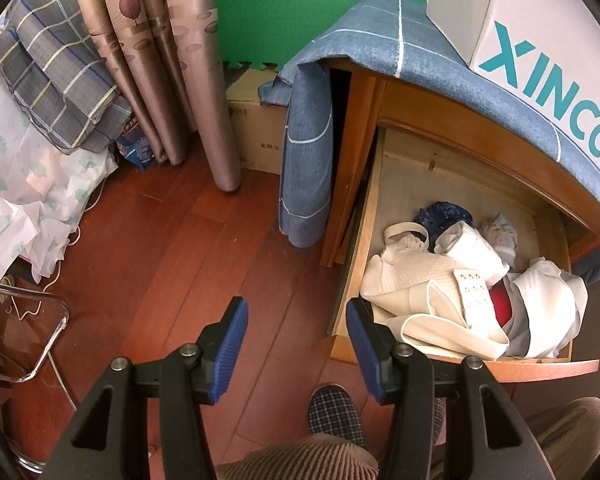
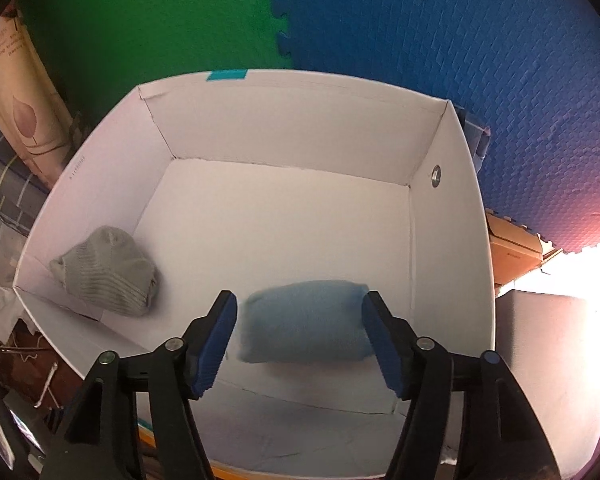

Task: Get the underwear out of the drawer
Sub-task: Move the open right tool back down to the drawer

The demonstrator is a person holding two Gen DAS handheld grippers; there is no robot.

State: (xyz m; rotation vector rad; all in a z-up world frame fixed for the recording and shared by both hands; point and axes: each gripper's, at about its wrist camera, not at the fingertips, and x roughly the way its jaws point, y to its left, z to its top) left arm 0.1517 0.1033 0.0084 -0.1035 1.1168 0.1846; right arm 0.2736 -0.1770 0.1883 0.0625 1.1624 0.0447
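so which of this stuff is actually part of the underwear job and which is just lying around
Part of the job:
- open wooden drawer
- white underwear heaped in it
- white box
- grey bundle and blue bundle in the box
- left gripper, open
- right gripper, open over the blue bundle

Just lying about:
- curtains
- plaid bedding
- blue cloth draped over the cabinet
- cardboard box

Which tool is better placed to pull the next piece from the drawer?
Left, probably: the left tool is open beside the open drawer. The right tool is open over the white box.
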